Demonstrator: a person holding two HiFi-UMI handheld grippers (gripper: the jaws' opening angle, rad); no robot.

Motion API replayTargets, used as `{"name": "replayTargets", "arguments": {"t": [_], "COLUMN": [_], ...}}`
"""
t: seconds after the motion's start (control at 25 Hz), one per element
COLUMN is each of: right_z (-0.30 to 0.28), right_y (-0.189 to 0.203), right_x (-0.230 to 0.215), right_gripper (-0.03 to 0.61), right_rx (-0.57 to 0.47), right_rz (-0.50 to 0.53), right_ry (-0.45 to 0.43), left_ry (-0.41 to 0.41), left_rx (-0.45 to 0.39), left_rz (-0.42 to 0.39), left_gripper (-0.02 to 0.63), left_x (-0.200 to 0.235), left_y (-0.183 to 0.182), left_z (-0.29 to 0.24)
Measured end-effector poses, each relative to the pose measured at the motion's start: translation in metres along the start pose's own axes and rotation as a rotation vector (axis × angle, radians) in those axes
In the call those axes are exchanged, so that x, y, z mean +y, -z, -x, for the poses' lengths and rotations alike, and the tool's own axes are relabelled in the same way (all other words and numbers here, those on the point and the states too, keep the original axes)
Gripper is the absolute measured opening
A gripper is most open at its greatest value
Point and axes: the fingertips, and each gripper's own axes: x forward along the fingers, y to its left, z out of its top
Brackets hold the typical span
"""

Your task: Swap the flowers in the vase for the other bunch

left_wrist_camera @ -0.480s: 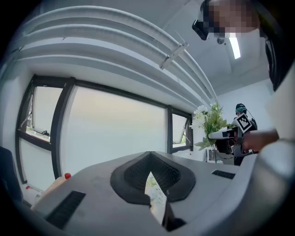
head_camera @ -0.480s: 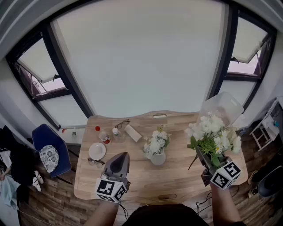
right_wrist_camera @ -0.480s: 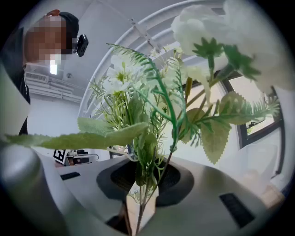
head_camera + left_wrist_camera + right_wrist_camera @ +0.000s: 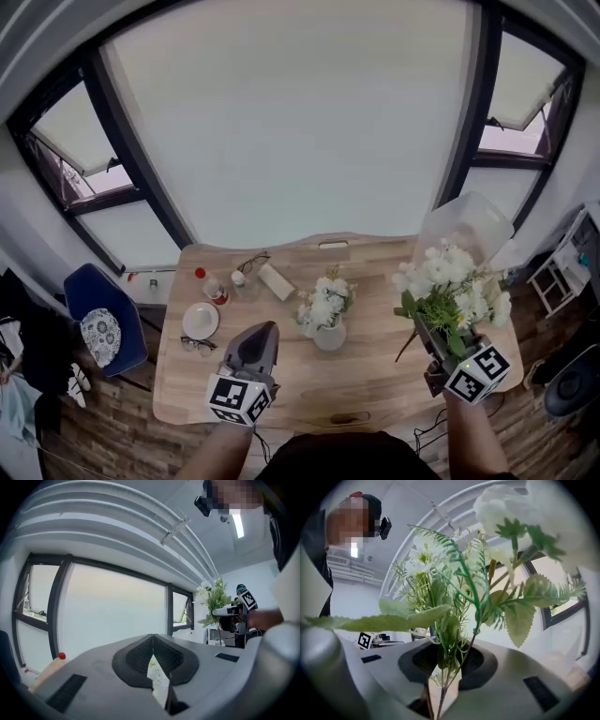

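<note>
A white-flowered, green-leaved bunch (image 4: 455, 281) was pinched by the right gripper (image 4: 425, 330); the left gripper (image 4: 264, 329) was closed on nothing.

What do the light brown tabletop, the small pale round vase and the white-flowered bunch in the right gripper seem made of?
The light brown tabletop looks like matt wood: plank seams and grain show. The small pale round vase is probably glazed ceramic, smooth and opaque, but too small to be sure. The white-flowered bunch in the right gripper seems artificial: uniform plastic-looking stems, fabric-like leaves.
</note>
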Motion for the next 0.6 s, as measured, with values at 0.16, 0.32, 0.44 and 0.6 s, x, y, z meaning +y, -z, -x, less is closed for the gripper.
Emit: {"name": "replayTargets", "arguments": {"t": [0.16, 0.32, 0.44, 0.6], "right_z": [-0.002, -0.005, -0.008, -0.012], "right_y": [-0.001, -0.002, 0.002, 0.002], "right_x": [-0.003, -0.008, -0.011, -0.02], "right_gripper": [0.109, 0.109, 0.109, 0.109], "right_rx": [0.009, 0.014, 0.024, 0.035], "right_rz": [0.042, 0.059, 0.066, 0.058], "right_ry": [0.011, 0.022, 0.031, 0.037], "left_ry": [0.031, 0.068, 0.106, 0.148], "left_rx": [0.027, 0.041, 0.033, 0.029], "left_rz": [-0.015, -0.01, -0.013, -0.01], "left_gripper": [0.006, 0.014, 0.092, 0.131], "left_x": [-0.005, -0.011, -0.016, -0.023], "left_y": [0.011, 0.019, 0.021, 0.021], "left_z": [-0.013, -0.026, -0.034, -0.049]}}
